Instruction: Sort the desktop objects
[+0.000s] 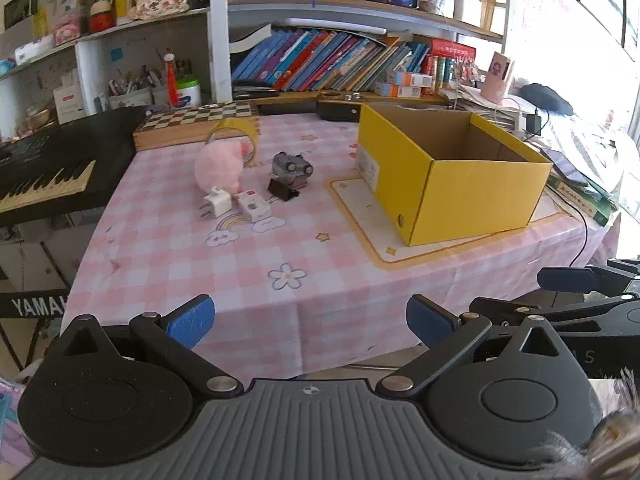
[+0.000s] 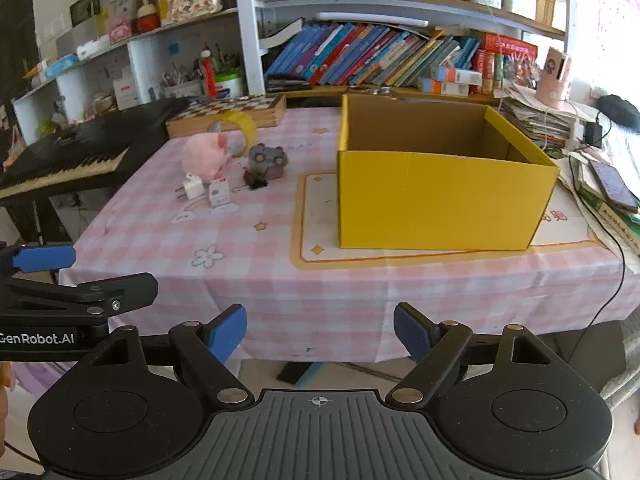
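Hovering off the desk (image 1: 304, 300) edge: both claws, left claw (image 1: 310, 322) and right claw (image 2: 320, 330), gape empty; small-object cluster, pink plush (image 1: 218, 168) foremost, lies ahead-left, nearer the left.

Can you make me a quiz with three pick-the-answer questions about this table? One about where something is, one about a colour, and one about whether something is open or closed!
1. Where is the pink plush toy?
A. Inside the box
B. On the tablecloth, left of the box
C. On the piano keys

2. What colour is the outside of the cardboard box?
A. Yellow
B. Green
C. Red

3. How is the box right now?
A. Taped shut
B. Closed with a lid
C. Open on top, with nothing showing inside

Answers:
1. B, because the toy sits on the checked cloth next to the white plug and the black binder clip.
2. A, because its outer walls are bright yellow and only the inside is brown.
3. C, because both views look down past the rim to bare brown walls.
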### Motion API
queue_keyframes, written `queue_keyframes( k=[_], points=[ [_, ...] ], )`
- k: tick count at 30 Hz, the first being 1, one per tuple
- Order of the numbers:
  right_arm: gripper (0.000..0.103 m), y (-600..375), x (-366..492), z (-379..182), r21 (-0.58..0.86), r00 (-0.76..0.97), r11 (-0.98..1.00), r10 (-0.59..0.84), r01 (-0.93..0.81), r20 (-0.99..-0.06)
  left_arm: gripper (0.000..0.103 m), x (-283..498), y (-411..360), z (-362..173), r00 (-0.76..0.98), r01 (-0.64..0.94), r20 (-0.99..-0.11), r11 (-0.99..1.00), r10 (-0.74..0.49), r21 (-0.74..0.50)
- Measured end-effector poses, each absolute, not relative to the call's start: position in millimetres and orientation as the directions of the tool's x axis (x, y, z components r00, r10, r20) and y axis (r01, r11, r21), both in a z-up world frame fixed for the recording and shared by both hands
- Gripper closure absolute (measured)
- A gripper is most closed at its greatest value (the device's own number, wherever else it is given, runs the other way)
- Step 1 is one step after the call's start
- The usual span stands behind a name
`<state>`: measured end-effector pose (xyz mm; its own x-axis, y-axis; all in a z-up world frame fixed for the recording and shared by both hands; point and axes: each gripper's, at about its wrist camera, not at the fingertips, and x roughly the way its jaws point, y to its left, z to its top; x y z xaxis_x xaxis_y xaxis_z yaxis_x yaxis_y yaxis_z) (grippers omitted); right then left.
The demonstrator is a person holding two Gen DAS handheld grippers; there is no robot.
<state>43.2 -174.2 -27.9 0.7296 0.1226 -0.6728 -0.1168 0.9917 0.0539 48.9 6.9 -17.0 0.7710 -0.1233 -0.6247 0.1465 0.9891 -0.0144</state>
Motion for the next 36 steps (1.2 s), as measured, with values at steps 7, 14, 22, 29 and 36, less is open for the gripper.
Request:
queue_keyframes(
  k=[7, 14, 22, 29, 36],
  points=[
    [0.02, -154.8, 45.6, -28.4, 0.049, 0.726, 0.987, 0.147, -0.154, -0.672, 0.0, 46.7, 26.3, -17.4, 0.778, 0.105, -0.621, 0.994, -0.096, -0.022],
    [0.02, -134.5, 48.7, -25.7, 0.039, 0.728, 0.98, 0.171, -0.194, -0.664, 0.0, 44.6, 47.7, -15.8, 0.789, 0.063, -0.61, 0.998, -0.067, -0.029],
    [0.02, -113.9, 54.7, -21.6, 0.033, 0.734, 0.973, 0.193, -0.227, -0.652, 0.0, 45.5, 67.4, -11.1, 0.802, 0.032, -0.595, 0.999, -0.041, -0.027],
    [0.02, -106.4, 59.9, -17.6, 0.017, 0.739, 0.971, 0.193, -0.239, -0.645, 0.0, 48.3, 76.3, -9.8, 0.807, 0.015, -0.589, 0.999, -0.04, -0.046],
    [0.02, -102.1, 73.1, -19.1, 0.015, 0.735, 0.966, 0.206, -0.258, -0.646, 0.0, 54.8, 79.4, -11.4, 0.805, -0.003, -0.592, 0.999, -0.027, -0.05]
  ],
)
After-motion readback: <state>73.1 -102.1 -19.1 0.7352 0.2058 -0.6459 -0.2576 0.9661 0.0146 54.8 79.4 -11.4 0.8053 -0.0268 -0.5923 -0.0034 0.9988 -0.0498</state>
